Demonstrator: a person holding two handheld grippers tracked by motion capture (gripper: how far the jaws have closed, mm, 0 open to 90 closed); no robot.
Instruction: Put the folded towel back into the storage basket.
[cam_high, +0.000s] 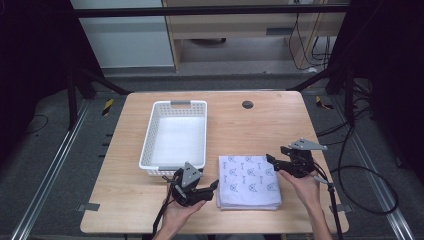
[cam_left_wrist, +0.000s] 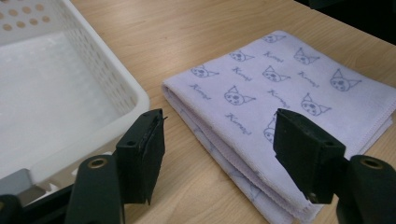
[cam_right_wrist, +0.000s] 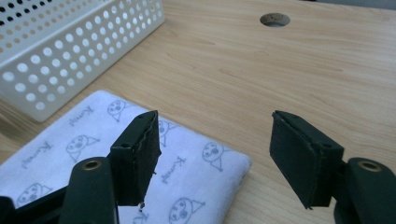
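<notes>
**High view: two open grippers flank a folded towel**

High view shows a folded lilac cotton towel printed with cat faces (cam_high: 249, 181) lying flat on the pale wooden table (cam_high: 260, 125), just right of the white perforated plastic basket (cam_high: 200, 107). The left gripper (cam_high: 215, 186) sits at the towel's left folded edge, the right gripper (cam_high: 271, 161) over its far right corner; both are about equally near. Each has its jaws spread wide and holds nothing. Grey floor and black frame rails surround the table.
</notes>
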